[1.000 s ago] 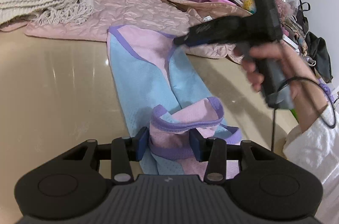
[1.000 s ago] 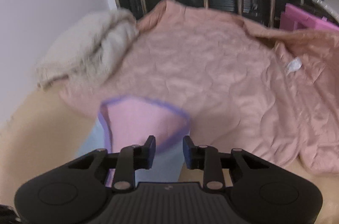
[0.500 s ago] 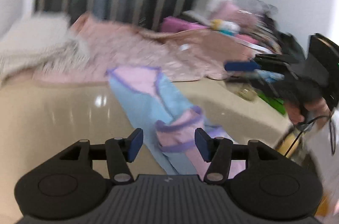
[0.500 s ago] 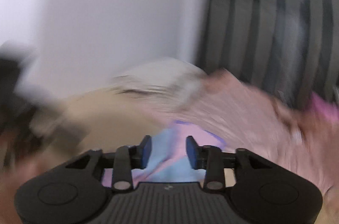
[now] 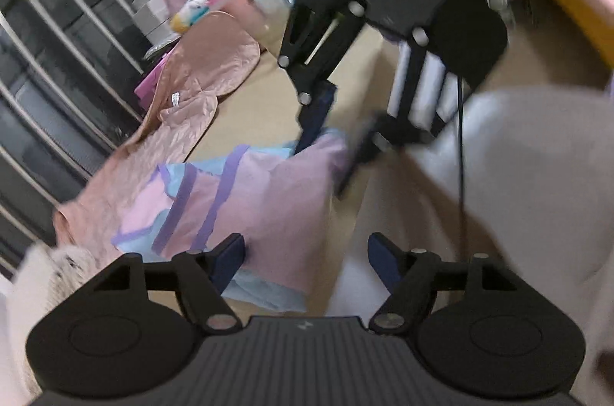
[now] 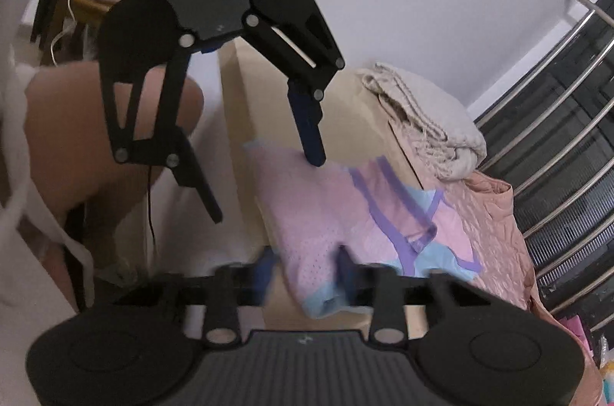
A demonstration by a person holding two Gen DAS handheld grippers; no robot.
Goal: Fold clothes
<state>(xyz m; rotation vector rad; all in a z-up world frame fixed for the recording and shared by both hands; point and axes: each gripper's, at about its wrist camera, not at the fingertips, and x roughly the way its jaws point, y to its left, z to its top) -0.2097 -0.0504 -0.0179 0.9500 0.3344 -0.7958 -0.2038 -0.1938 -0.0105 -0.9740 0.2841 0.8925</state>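
While our two grippers face each other across the near edge of the beige table (image 5: 264, 106), the pink, blue and purple garment (image 5: 264, 191) lies folded between them, its far end resting against the quilted pink jacket (image 5: 192, 99).

From the left wrist view, our left gripper (image 5: 306, 262) has its jaws spread wide with nothing between them; the garment's light-blue hem sits just under the finger at 9 o'clock. Our right gripper (image 5: 330, 145) shows at 12 o'clock, one blue fingertip touching the garment's far edge and the other blurred beside it.

From the right wrist view, our right gripper (image 6: 305, 269) is smeared by motion. Its fingers straddle the garment's (image 6: 326, 214) near corner, which seems to be bunched between them, but we cannot tell whether they are actually pinching the cloth. Our left gripper (image 6: 268, 187) hangs at 11 o'clock with its jaws apart, one blue finger touching the garment's top edge, the other off the table's side.

A cream knitted blanket (image 6: 426, 122) sits at 2 o'clock, piled on the jacket (image 6: 495, 237), with metal railing (image 6: 556, 152) behind it.
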